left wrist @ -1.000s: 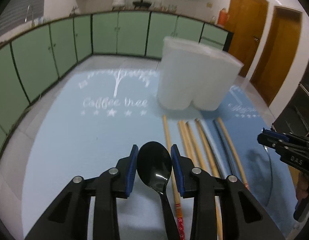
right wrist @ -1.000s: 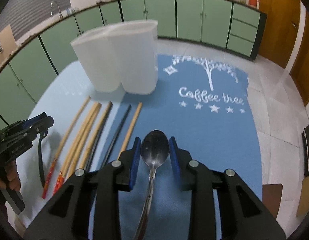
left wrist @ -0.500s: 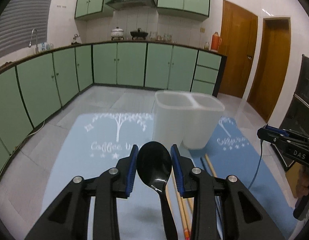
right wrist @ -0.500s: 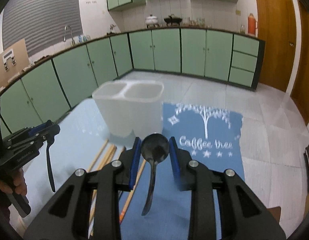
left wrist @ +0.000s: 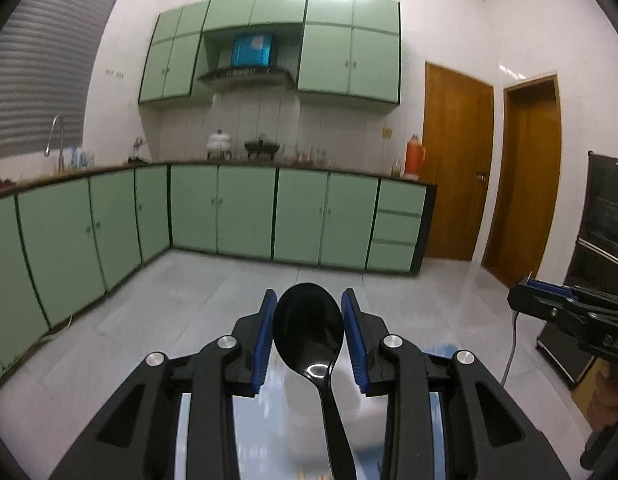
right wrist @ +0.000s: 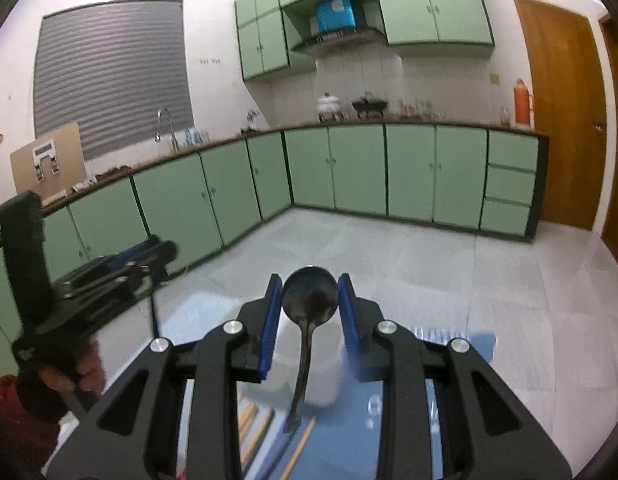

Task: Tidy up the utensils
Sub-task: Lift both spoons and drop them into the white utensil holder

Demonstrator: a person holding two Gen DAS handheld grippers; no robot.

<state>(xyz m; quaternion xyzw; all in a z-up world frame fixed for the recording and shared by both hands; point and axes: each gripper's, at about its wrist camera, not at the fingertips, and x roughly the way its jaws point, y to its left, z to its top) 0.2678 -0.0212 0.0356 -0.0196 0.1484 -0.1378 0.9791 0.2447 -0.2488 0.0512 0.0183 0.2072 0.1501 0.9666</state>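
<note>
The left gripper (left wrist: 308, 334) is clamping the bowl of a glossy black plastic spoon (left wrist: 309, 330) — handle hanging down. The right gripper (right wrist: 309, 307) is pinching a dark metal spoon (right wrist: 309, 298) likewise, raised above the white plastic utensil holder (right wrist: 323, 374) and wooden chopsticks (right wrist: 253, 426) on the blue placemat (right wrist: 393, 432).

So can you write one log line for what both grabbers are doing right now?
left gripper: shut on glossy black plastic spoon | right gripper: shut on dark metal spoon | both raised above blue mat
</note>
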